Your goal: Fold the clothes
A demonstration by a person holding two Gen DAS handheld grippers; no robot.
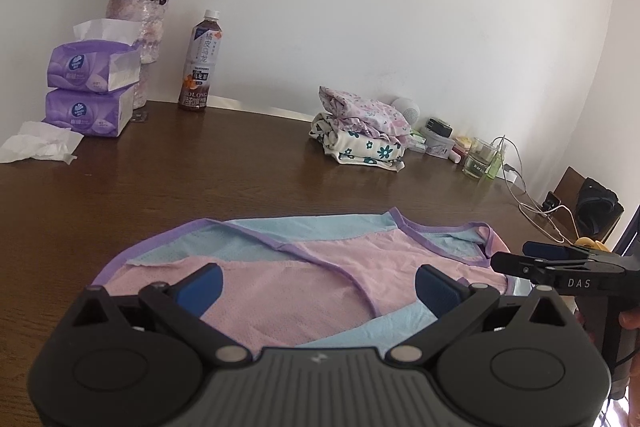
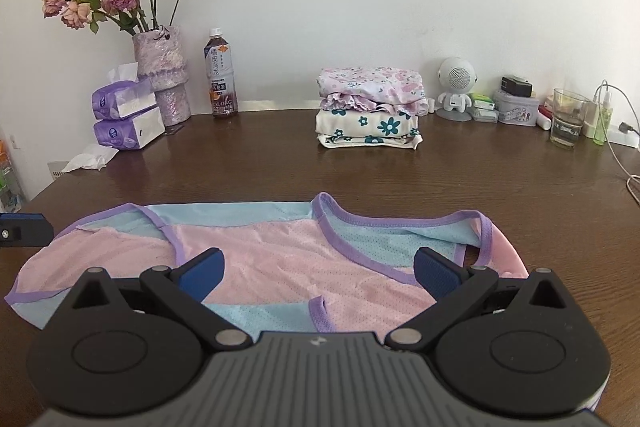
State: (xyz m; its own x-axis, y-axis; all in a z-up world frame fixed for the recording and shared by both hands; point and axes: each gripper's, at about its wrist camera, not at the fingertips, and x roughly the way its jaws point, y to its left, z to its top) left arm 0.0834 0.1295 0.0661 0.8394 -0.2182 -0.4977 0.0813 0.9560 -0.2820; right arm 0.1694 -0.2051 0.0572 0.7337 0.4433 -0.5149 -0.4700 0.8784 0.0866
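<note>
My left gripper (image 1: 316, 285) and right gripper (image 2: 318, 273) are black with blue pads (image 2: 202, 273), round silver screws (image 2: 231, 338) and a ridged grey middle.

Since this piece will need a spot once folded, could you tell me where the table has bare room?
Bare brown wooden table lies between the pink-and-blue mesh garment and the folded floral stack, and between that stack and the brown tea bottle. The back right corner around the clear glass is crowded.

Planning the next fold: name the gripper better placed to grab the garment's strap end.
Right. The right gripper, open, sits nearer the purple-trimmed strap; the left gripper hovers over the pink garment's middle.
</note>
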